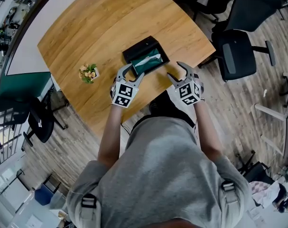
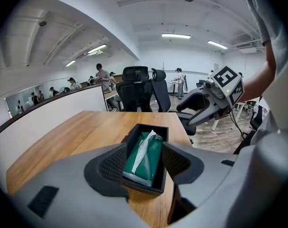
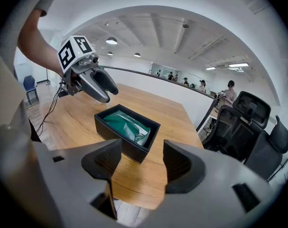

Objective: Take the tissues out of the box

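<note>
A black open box [image 1: 134, 51] lies on the wooden table [image 1: 96, 27], with a green tissue pack [image 1: 148, 63] inside and a white tissue sticking out of the pack's top. My left gripper [image 1: 132, 73] is open at the box's near left end. In the left gripper view the near wall of the box [image 2: 143, 187] and the green pack [image 2: 146, 158] show between the pads, which are not pressing on them. My right gripper [image 1: 177, 70] is open and empty over the table edge, to the right of the box. In the right gripper view the box [image 3: 116, 139] lies ahead and to the left.
A small potted plant [image 1: 88, 73] stands on the table to the left of the box. Black office chairs [image 1: 236, 51] stand off the table's right side. A white partition runs along the far edge of the table. My body is close to the near edge.
</note>
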